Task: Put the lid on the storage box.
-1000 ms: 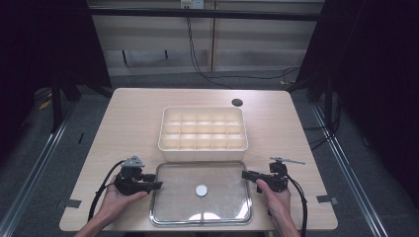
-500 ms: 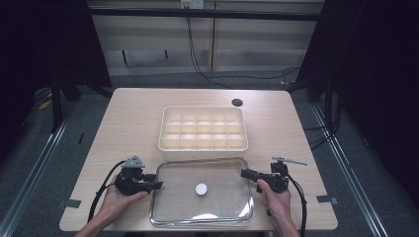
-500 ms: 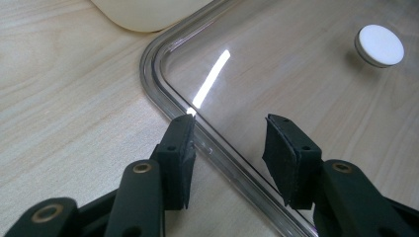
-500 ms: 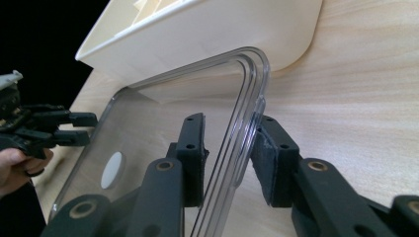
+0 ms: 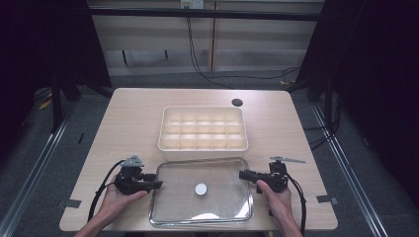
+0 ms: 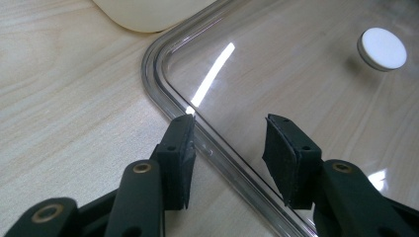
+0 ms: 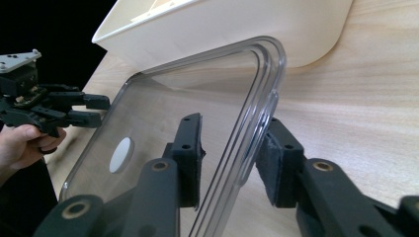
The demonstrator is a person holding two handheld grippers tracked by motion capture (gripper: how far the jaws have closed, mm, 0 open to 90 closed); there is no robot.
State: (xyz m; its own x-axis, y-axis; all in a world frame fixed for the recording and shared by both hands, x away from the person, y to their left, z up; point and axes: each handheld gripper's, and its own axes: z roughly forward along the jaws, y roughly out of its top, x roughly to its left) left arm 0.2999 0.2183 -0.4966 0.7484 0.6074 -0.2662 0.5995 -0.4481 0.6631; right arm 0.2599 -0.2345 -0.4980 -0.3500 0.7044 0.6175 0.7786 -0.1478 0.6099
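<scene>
Your left gripper [image 6: 230,158] is standing with its jaws partly open, straddling the left rim of the clear lid [image 6: 306,94]: one pad is sitting outside the rim over bare wood, the other is over the clear panel, and neither pad is touching the plastic. Just ahead of these jaws the rim is curving into a rounded corner, and beyond that corner a cream edge of the compartment tray [image 6: 148,12] is being cut off by the top of the picture.

Your right gripper [image 7: 232,158] is also straddling the lid's rim, at the opposite side. Its jaws have just been opening a little; the outer pad seems to be resting against the rim, the inner pad is standing clear of it, and whether the lid is truly pinched is hard to make out. Beyond these jaws the tray wall is rising, with its compartments hidden from this angle. Farther off past the lid, your other hand [image 7: 22,143] is showing at the dark table edge.

In the high view you are holding two grippers, one at each short side of one lid [image 5: 200,190], which is lying on the table [image 5: 133,123] just before one tray [image 5: 203,128]. One white round knob [image 5: 200,188] is sitting midway between the jaws. One dark round spot [image 5: 237,102] is lying beyond the tray.
</scene>
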